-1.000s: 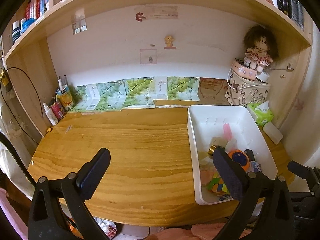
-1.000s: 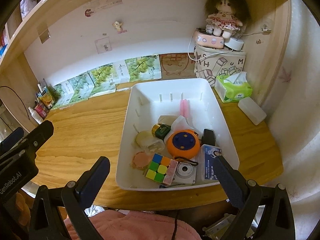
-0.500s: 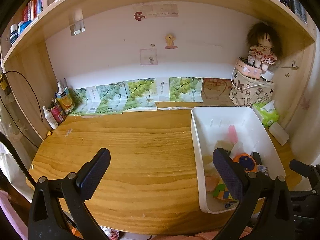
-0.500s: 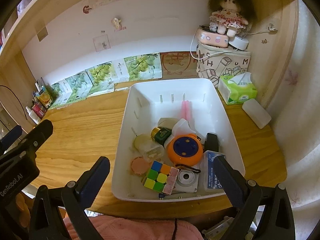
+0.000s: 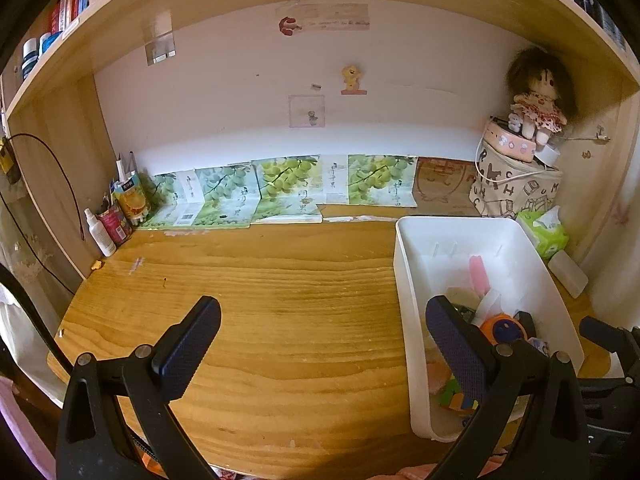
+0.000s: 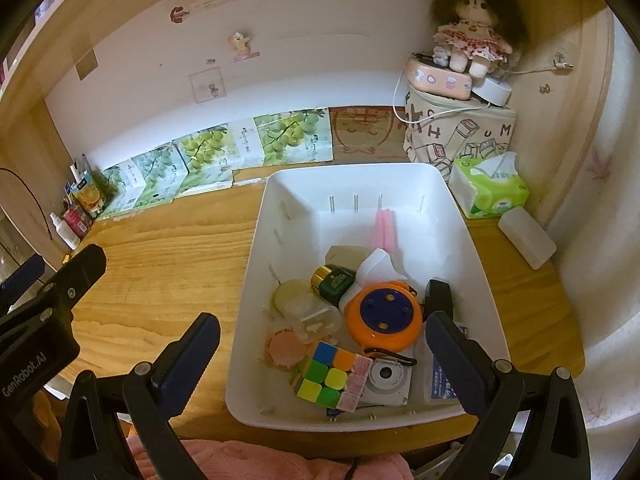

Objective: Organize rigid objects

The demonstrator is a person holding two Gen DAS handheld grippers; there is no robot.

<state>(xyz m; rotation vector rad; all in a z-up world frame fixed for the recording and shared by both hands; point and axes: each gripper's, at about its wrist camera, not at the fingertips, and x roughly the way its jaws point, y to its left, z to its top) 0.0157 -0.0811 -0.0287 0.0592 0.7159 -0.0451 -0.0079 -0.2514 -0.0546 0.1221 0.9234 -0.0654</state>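
Observation:
A white plastic bin (image 6: 352, 184) (image 5: 404, 264) stands on the right half of the wooden desk (image 5: 280, 320). Inside lie a colourful puzzle cube (image 6: 330, 376), an orange round reel with a blue centre (image 6: 384, 318), a small silver camera (image 6: 386, 382), a green bottle with a gold cap (image 6: 332, 280), a pink stick (image 6: 384, 228), a peach round lid (image 6: 285, 348) and a clear case (image 6: 310, 314). My right gripper (image 6: 322, 354) hovers open over the bin's near end. My left gripper (image 5: 322, 350) is open above the bare desk left of the bin.
A doll (image 6: 470, 42) sits on a patterned box (image 6: 460, 132) at the back right, with a green tissue pack (image 6: 490, 190) and a white case (image 6: 526, 236) beside the bin. Green grape cartons (image 5: 280, 188) line the back wall. Bottles (image 5: 116, 216) crowd the back left corner.
Both grippers have moved forward toward the back of the desk, so the bin and wall look nearer. Jaws stayed open; nothing was picked up.

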